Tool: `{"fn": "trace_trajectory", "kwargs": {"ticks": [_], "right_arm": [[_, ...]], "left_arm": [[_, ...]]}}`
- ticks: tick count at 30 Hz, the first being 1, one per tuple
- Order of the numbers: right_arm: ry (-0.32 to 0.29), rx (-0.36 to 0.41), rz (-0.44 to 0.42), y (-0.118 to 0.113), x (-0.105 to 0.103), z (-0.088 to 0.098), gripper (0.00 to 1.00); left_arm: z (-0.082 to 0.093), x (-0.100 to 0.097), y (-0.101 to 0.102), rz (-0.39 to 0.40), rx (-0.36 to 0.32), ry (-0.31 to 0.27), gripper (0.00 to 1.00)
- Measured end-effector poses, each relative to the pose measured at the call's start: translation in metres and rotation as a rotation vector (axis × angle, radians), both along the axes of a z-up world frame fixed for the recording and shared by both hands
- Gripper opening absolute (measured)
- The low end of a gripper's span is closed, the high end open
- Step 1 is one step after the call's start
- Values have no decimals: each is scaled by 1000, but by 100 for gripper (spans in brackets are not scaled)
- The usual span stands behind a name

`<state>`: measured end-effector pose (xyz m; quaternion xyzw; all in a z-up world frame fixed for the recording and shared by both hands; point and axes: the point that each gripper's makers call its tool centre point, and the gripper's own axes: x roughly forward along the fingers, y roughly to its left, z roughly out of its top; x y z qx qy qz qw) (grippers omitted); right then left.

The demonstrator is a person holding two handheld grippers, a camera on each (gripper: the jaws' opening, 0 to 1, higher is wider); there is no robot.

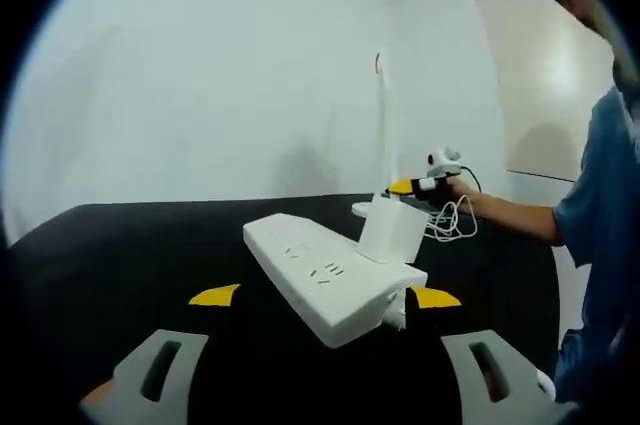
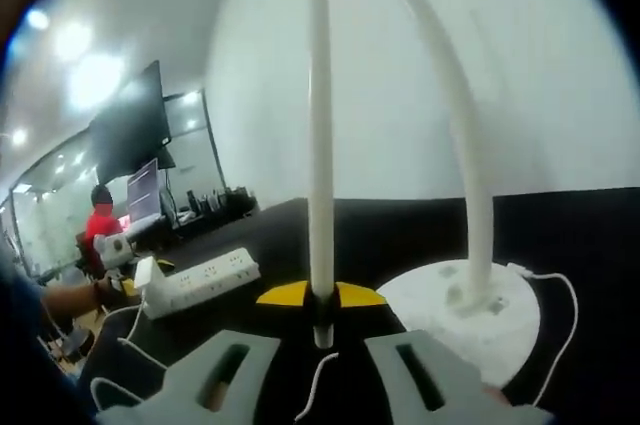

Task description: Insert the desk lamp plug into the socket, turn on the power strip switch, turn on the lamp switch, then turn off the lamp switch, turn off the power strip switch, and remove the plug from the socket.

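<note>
Left gripper view: your left gripper (image 1: 322,297) has its yellow-tipped jaws closed on the near end of the long white plastic power strip (image 1: 325,275), which runs up and left from them. A white block-shaped plug (image 1: 392,231) stands in the strip just beyond the jaws. The black tabletop (image 1: 120,265) lies beneath.

Right gripper view: your right gripper (image 2: 321,297) clamps the thin white lamp bar (image 2: 319,125) between its tips. The round white lamp base (image 2: 470,310) sits just right, its curved neck rising.
</note>
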<state>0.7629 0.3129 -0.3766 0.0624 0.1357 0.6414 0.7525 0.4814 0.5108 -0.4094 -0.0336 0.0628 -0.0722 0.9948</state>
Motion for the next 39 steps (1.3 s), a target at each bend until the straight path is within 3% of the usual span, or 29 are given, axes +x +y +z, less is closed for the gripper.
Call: {"fn": "trace_trajectory", "kwargs": {"ticks": [6, 23, 36, 39], "right_arm": [[-14, 5, -21, 1, 4, -2, 11], [-46, -3, -113, -5, 24, -7, 12], [-46, -8, -118, -4, 12, -9, 13], [-84, -41, -122, -4, 15, -13, 15]], "left_arm": [[5, -1, 0, 2, -6, -28, 62], [5, 0, 0, 7, -2, -27, 62], [2, -2, 4, 17, -14, -5, 62], [2, -2, 7, 21, -23, -7, 62]]}}
